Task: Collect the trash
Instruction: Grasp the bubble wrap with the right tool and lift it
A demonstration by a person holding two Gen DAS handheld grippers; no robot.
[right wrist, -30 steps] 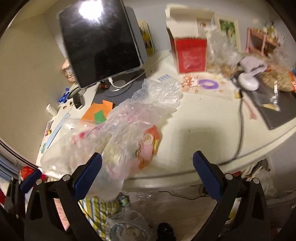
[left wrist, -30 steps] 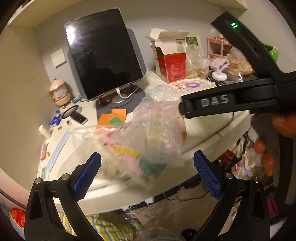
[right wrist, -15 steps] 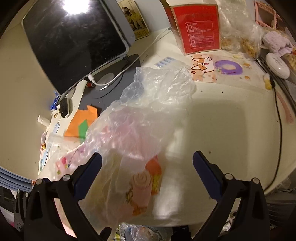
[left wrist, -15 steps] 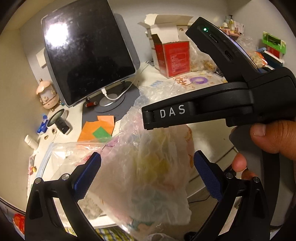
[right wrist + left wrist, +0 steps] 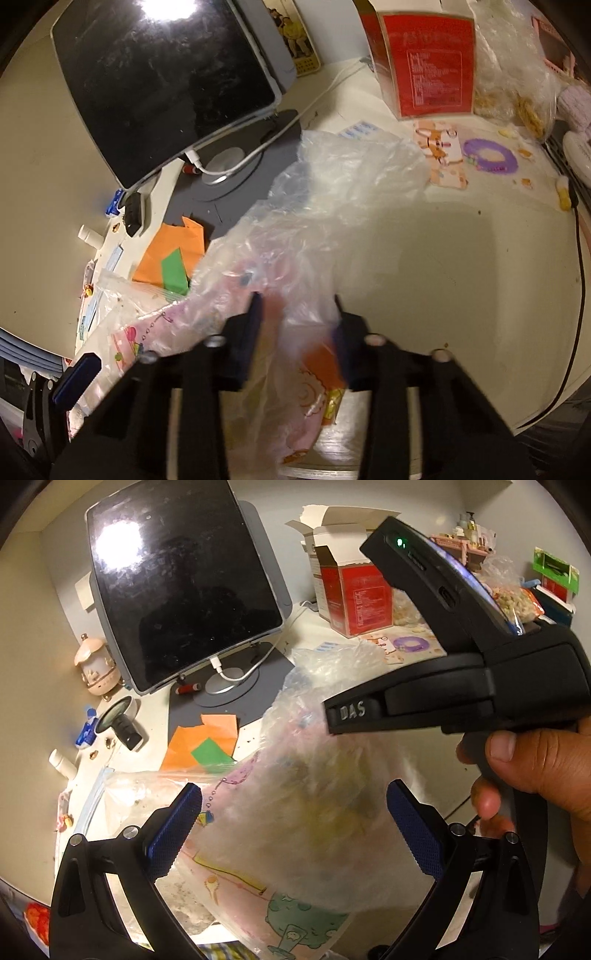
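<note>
Right tongs [image 5: 295, 325] apparently pinch the plastic bag [image 5: 295, 236]; left tongs [image 5: 295, 834] gape.

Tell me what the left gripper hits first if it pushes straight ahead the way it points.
Most likely the crumpled plastic bag, which already bulges between the open left gripper fingers. Depth is unclear, but nothing shows in front of it.

My right gripper [image 5: 297, 314] has its jaws narrowed around a fold of the crumpled clear plastic bag [image 5: 295, 229], which lies on the white desk [image 5: 461, 266]; motion blur hides whether they clamp it fully. Printed pink wrappers [image 5: 310, 395] show inside the bag. Orange and green paper [image 5: 170, 258] lies just left, below the tablet [image 5: 162, 81]. The left gripper's blue pad [image 5: 75, 380] sits at lower left.
</note>
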